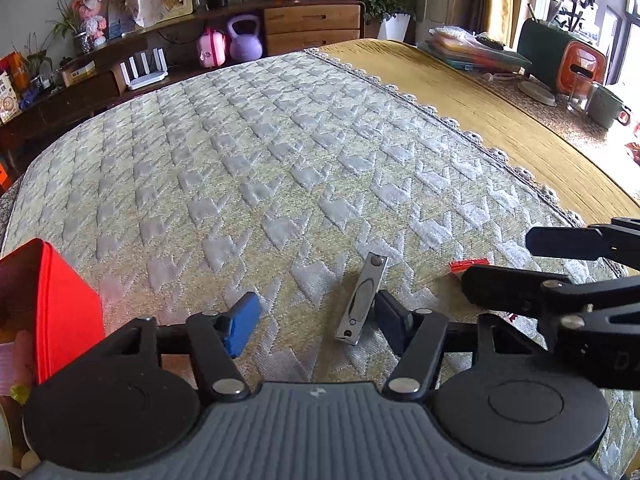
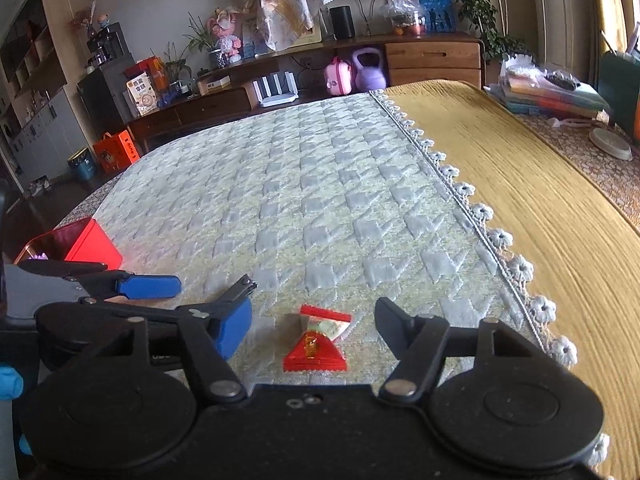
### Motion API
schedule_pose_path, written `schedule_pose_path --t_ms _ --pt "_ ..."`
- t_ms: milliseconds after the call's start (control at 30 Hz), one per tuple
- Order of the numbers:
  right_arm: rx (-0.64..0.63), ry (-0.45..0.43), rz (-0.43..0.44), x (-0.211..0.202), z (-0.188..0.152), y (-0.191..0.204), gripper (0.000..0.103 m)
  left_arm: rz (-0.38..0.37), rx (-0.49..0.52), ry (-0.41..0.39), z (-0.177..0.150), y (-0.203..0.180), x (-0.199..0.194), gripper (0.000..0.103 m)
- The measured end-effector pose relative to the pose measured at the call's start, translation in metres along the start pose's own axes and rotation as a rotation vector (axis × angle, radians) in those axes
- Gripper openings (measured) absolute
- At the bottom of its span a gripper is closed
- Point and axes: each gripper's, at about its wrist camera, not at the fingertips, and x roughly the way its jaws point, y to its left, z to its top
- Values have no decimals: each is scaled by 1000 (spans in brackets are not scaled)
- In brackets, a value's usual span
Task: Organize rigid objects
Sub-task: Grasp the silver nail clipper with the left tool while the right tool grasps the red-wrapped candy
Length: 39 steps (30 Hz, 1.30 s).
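Note:
A silver nail clipper point(image 1: 362, 299) lies on the quilted cloth between the fingers of my open left gripper point(image 1: 316, 324), close to its right finger. Its tip also shows in the right wrist view point(image 2: 240, 286). A red candy packet point(image 2: 316, 340) lies between the fingers of my open right gripper point(image 2: 312, 330); its edge shows in the left wrist view point(image 1: 469, 266). A red tin box point(image 1: 48, 308) stands at the left, open, with small items inside; it also shows in the right wrist view point(image 2: 86, 242). The two grippers sit side by side, almost touching.
The quilted cloth point(image 1: 260, 168) covers the table, with a yellow cloth point(image 1: 460, 92) to its right. Books, a green and orange container point(image 1: 560, 60) and a mug point(image 1: 606, 106) stand at the far right. A wooden sideboard point(image 2: 320, 76) lies beyond the table.

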Motion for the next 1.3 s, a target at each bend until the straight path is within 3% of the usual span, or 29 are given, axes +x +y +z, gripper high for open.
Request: schedule_pose_path --t_ms 100,233,267,367,767,1300 --pt "42 24 30 5 -1 -6 55 -18 30 -8 0 -7 -2 38" --pt "42 41 51 7 -4 -4 40 -23 54 -17 0 -13 -2 29" --pt "32 47 50 7 -5 -2 39 -35 56 -18 0 -13 -2 23" --pt "11 60 35 7 -7 4 20 -53 59 -10 1 -15 -2 15" --pt "-94 12 6 -18 1 34 20 -80 -24 31 0 -5 -15 11" --pt "-168 -74 17 -57 6 58 19 -113 -104 -12 -7 19 -69 7"
